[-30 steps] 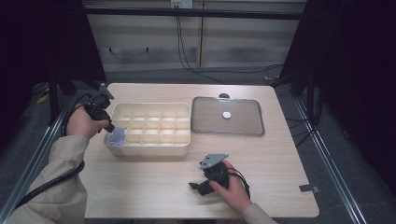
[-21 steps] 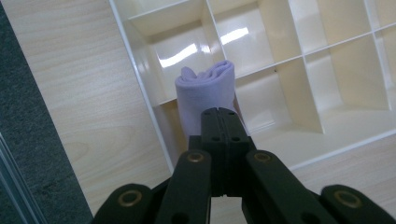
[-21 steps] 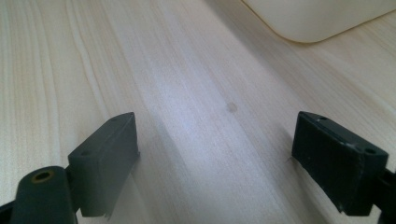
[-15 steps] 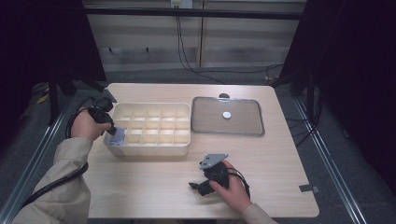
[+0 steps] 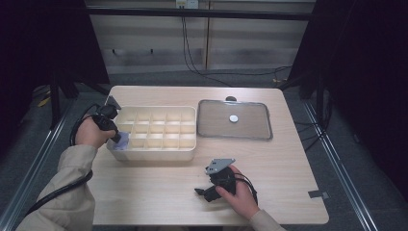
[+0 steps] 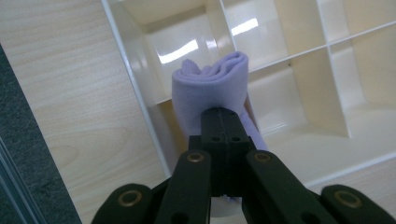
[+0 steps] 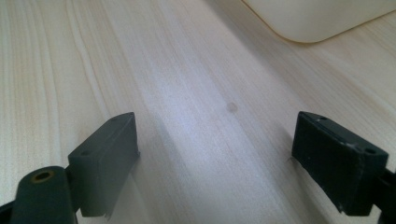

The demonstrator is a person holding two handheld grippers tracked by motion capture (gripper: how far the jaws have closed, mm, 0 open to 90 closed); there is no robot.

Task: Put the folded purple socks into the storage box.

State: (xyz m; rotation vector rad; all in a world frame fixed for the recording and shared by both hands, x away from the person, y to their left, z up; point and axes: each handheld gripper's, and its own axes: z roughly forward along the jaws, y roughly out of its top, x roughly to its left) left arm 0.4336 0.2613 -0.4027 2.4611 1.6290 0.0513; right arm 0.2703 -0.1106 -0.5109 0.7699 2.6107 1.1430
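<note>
Gripping state, left: the left gripper [image 6: 227, 122] is seen with its jaws pressed together on a rolled lilac cloth [image 6: 211, 86], pinched near its lower end.
Gripping state, right: the right gripper [image 7: 218, 158] is held with its jaws wide apart, nothing between them, just above the bare table [image 7: 154, 70]; in the high view it [image 5: 204, 191] rests near the front edge.
Cloth position: the cloth [image 5: 122, 140] is held over the front-left corner of the cream divided box [image 5: 156, 153], above the cells next to the left wall [image 6: 135, 86]; whether it touches a divider cannot be told.
Cloth axis: the long axis is judged to run along the jaws, away from the hand; the rolled, folded end points ahead and down into the box.
Risk 1: the roll may be lowered onto a divider instead of into 1 cell, since it hangs across a partition.
Risk 2: the loose tail below the jaws may be snagged on the box rim.
Risk 3: the light box may be dragged, as it is not steadied by the right gripper.
Bystander item: a clear lid [image 5: 235, 120] lies well apart on the right.
</note>
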